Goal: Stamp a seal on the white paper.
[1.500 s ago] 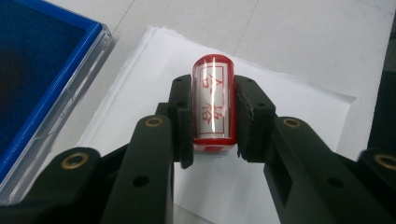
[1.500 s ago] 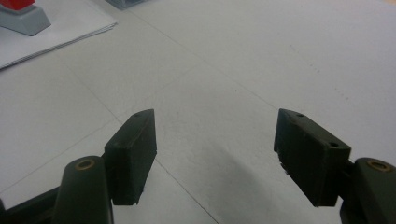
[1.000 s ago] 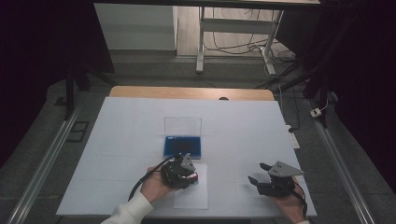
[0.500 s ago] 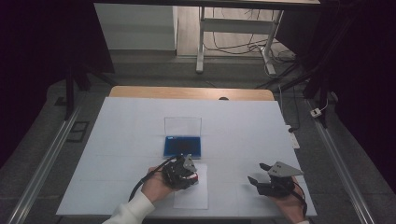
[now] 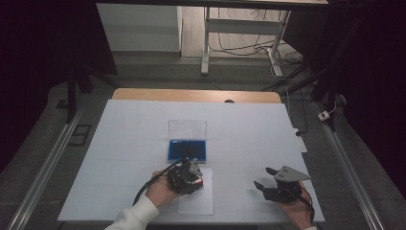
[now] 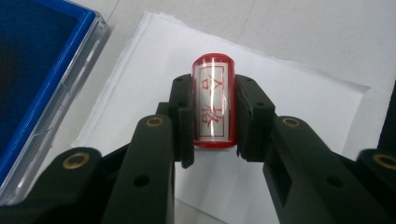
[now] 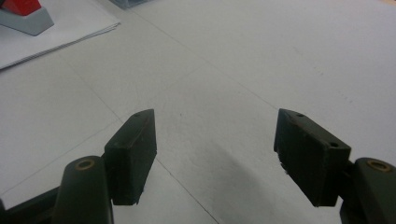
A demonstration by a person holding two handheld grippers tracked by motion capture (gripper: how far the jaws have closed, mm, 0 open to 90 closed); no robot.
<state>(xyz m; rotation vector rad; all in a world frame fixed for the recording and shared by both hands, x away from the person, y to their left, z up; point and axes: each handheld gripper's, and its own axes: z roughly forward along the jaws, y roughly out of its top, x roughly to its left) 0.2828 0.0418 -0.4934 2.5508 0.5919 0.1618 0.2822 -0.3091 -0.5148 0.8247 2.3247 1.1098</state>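
Note:
A clear cylindrical stamp (image 6: 213, 105) with red ends and red characters is clamped between my left gripper's (image 6: 214, 93) black jaws. It hovers over a small stack of white paper (image 6: 289, 107). In the high view the left gripper (image 5: 191, 178) sits just above the top edge of that paper (image 5: 196, 203), near the table's front. A blue ink pad (image 5: 186, 150) in a case with its clear lid (image 5: 187, 130) standing upright lies just beyond it. My right gripper (image 5: 262, 177) rests open at the front right, with only bare table between its jaws (image 7: 215, 135).
The white table cover (image 5: 249, 134) stretches wide around the pad; a wooden edge (image 5: 191, 95) runs along the far side. The ink pad's blue corner (image 6: 32, 56) lies close to the left jaw. A red and grey shape (image 7: 21, 11) rests on the paper, far left of the right gripper.

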